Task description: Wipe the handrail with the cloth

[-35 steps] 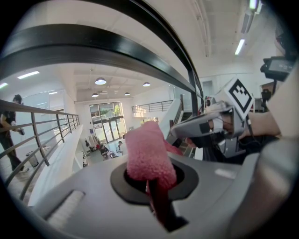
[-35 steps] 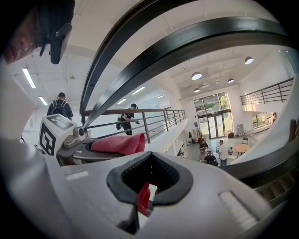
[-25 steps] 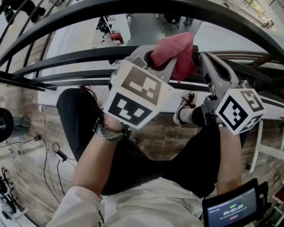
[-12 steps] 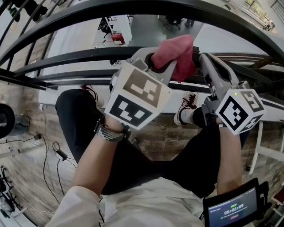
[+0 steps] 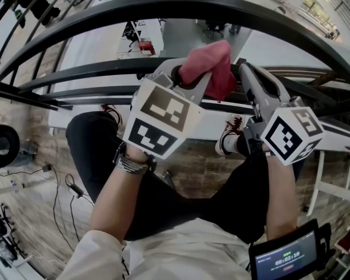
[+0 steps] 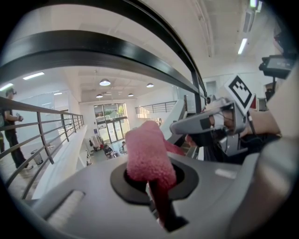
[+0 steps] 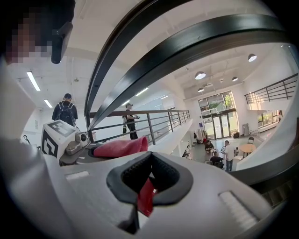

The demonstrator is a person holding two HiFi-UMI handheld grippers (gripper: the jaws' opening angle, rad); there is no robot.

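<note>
My left tongs (image 6: 154, 179) are clamped on the pink cloth (image 5: 210, 57). The cloth is bunched just beneath the curved black handrail (image 5: 164, 11), and I cannot tell if the two touch. My right tongs (image 7: 148, 179), close beside, pinch a red fold of the same cloth.

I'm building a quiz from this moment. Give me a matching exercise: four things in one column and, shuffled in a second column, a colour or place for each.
Things:
1. cloth
2. handrail
3. screen
4. wristband

Colour or place:
A. black, curved bar
B. lit, at the lower right of the head view
C. pink
D. on the left wrist

Pairs: 1-C, 2-A, 3-B, 4-D
</note>
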